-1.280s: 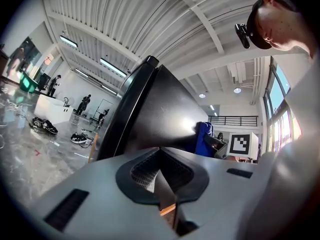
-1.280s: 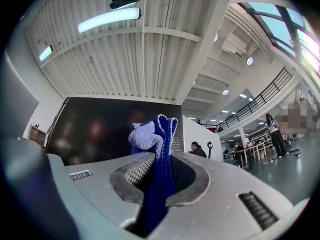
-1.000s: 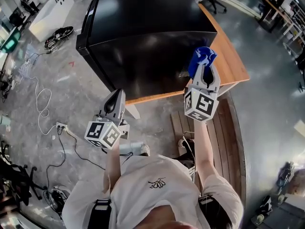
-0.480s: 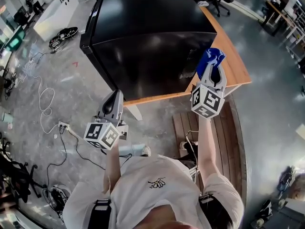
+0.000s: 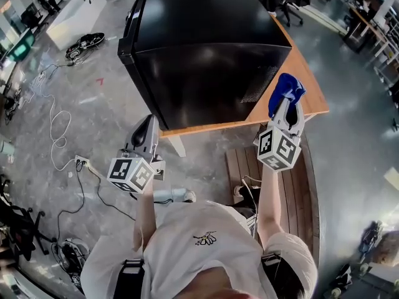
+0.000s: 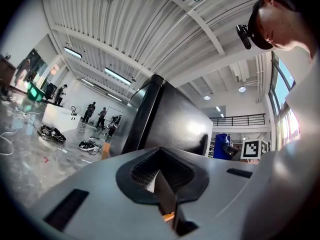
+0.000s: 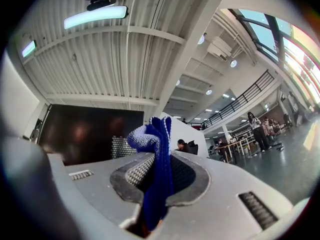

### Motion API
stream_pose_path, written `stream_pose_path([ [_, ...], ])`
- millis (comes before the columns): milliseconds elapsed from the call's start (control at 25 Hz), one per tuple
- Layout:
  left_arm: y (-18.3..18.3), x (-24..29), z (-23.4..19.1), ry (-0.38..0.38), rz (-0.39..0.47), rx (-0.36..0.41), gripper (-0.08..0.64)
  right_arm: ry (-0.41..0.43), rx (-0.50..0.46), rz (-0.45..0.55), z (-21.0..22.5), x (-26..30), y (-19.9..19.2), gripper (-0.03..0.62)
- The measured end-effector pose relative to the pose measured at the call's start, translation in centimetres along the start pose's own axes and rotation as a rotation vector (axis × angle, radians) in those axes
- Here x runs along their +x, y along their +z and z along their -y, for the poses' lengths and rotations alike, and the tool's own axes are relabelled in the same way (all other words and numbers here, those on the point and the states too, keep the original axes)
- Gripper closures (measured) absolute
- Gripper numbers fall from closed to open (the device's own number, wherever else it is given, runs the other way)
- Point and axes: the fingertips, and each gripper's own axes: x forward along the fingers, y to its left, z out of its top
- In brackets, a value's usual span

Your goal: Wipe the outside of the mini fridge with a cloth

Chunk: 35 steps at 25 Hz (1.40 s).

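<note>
Concrete floor [image 5: 93, 104]: extends below and to the left of both grippers.

Black mini fridge [image 5: 206, 48]: stands ahead of both grippers, on a wooden table top [image 5: 299, 92]. In the head view the left gripper sits short of its near lower edge. The right gripper sits off the right end of the face turned toward the person. In the right gripper view the mini fridge [image 7: 85, 134] fills the field ahead and left of the jaws.

Slatted wooden platform [image 5: 299, 179]: lies on the floor directly below the right gripper and behind it, toward the person.

Left gripper [image 5: 145, 129]: jaws pressed together, nothing between them. The left gripper view [image 6: 162, 184] shows the pads meeting along one seam. It points toward the mini fridge [image 6: 170, 121] without touching it.

Right gripper [image 5: 288, 101]: jaws clamped on a blue cloth [image 5: 285, 91]. It is held over the table edge, near the mini fridge but apart from it.

Blue cloth [image 7: 156, 154]: pinched upright between the pads, with a bunched end rising past the fingertips.

Vent grille [image 5: 260, 83]: a perforated patch on the near face of the mini fridge, just left of the cloth.

White cable [image 5: 53, 126] and power strip [image 5: 81, 164]: on the floor, well left of the left gripper.
</note>
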Motion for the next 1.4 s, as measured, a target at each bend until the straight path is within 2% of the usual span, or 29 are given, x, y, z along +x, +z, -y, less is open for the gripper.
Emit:
stream_pose_path([
  [200,0.7,-1.2,-1.6,0.011,0.016,-0.002,0.555,0.149,0.063,0.013,-6.7,-3.1,0.0,0.531],
  [480,1.1,-3.5,-4.0,0.066,0.036,0.002,0.555,0.396,0.205,-0.016,-19.8,-5.8,-0.3,0.531],
  [640,1.7,-5.5,-5.8,0.126,0.055,0.006,0.555,0.56,0.203,-0.023,-28.1,-7.5,-1.2,0.531],
  [760,2.7,-7.1,-7.3,0.173,0.072,0.004,0.555,0.636,0.162,-0.044,-33.1,-8.3,-2.4,0.531],
  [920,3.2,-8.7,-8.8,0.223,0.086,0.0,0.555,0.69,0.106,-0.053,-36.9,-8.4,-3.4,0.531],
  [1040,3.3,-8.9,-9.6,0.243,0.098,-0.014,0.555,0.699,0.08,-0.051,-38.2,-8.0,-3.8,0.531],
  [1400,2.0,-6.4,-7.8,0.179,0.064,-0.027,0.555,0.661,0.043,-0.04,-36.0,-6.9,-4.5,0.531],
])
